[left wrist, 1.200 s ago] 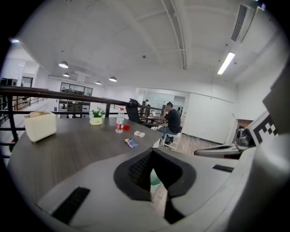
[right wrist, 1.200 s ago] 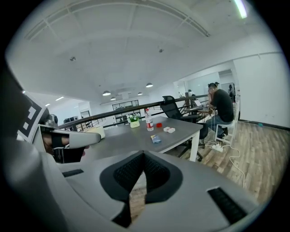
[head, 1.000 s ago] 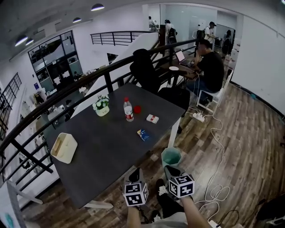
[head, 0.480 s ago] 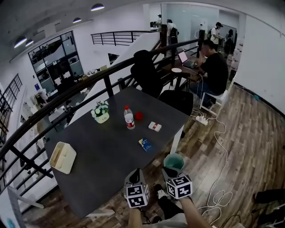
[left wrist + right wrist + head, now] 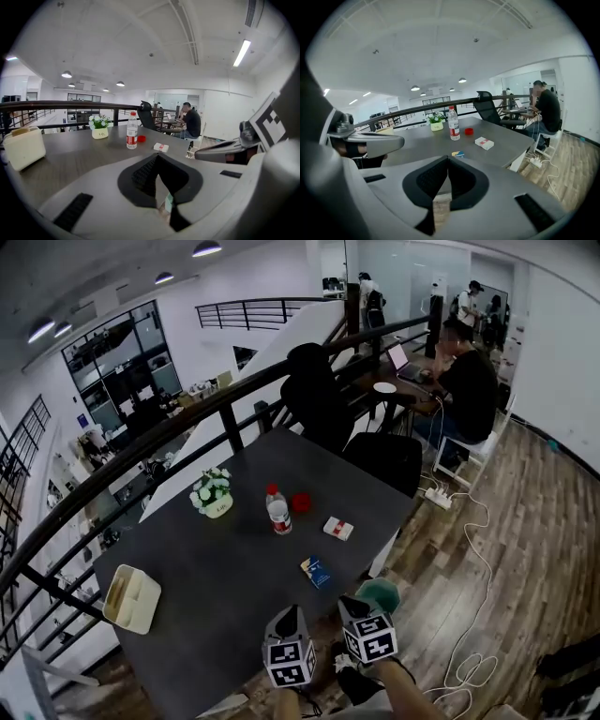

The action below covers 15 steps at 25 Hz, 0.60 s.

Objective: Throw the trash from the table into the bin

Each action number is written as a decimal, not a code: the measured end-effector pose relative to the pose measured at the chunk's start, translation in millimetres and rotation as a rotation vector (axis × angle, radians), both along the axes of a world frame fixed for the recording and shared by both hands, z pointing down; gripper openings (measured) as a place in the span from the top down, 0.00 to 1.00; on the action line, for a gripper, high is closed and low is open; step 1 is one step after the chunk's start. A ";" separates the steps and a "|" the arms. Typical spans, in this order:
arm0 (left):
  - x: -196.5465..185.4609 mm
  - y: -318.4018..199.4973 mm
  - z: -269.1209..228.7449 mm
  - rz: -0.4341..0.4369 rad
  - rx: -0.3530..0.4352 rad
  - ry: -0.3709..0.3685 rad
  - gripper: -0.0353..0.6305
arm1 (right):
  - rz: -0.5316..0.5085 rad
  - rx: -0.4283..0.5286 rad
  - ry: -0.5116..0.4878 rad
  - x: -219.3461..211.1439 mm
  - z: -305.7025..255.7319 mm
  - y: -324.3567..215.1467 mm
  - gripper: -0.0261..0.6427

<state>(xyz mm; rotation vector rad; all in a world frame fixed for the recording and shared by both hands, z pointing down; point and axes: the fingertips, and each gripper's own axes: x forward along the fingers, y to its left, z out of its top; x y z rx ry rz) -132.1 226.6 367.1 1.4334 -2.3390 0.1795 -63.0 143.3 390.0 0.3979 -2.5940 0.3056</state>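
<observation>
So the tabletop point(image 5: 216, 568) is a dark grey rectangle, matte, and mostly bare. Toward the far side there's a clear plastic bottle point(image 5: 278, 513) standing upright with a red top and a red-and-white label, and a loose red cap point(image 5: 300, 502) just beside it. Left of those is a little white pot of flowers point(image 5: 214, 495). A white-and-red box point(image 5: 338, 529) lies flat near the right edge, and a small blue packet point(image 5: 316, 572) lies closer to the near edge. Way off at the left corner is a cream open-top box point(image 5: 131, 599), well apart from everything else.
</observation>
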 end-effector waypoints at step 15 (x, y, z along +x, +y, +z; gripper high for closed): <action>-56.9 -57.8 51.9 -0.033 -0.079 0.072 0.91 | -0.080 -0.055 0.125 -76.0 58.8 -49.6 0.84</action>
